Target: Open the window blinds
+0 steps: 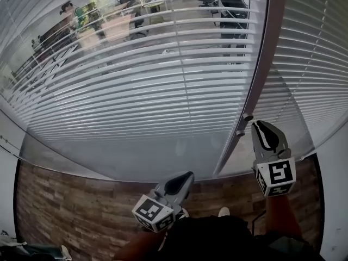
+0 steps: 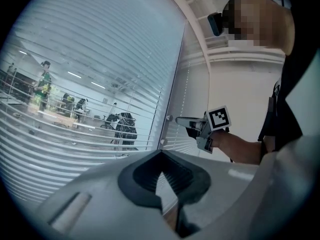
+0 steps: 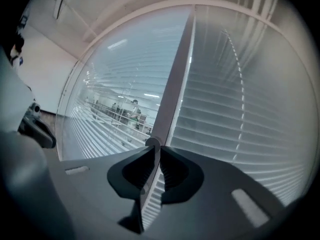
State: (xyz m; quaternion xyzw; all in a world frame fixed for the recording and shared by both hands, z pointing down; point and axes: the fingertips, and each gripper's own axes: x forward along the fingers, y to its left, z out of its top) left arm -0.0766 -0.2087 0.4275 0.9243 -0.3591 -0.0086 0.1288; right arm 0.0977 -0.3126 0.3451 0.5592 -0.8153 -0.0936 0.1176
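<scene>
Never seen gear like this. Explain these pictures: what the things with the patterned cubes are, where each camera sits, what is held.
No robot here: a person at a window holds a two-jaw gripper in each hand; the marker cubes belong to them. The head view looks down from the person's head at the blinds, the post between two panes and the wood-pattern floor. The other two cameras ride on the grippers and look along their jaws. The left gripper is held low, jaws together, empty. The right gripper has its nearly closed jaws at a small knob on the post; whether they pinch it I cannot tell.
</scene>
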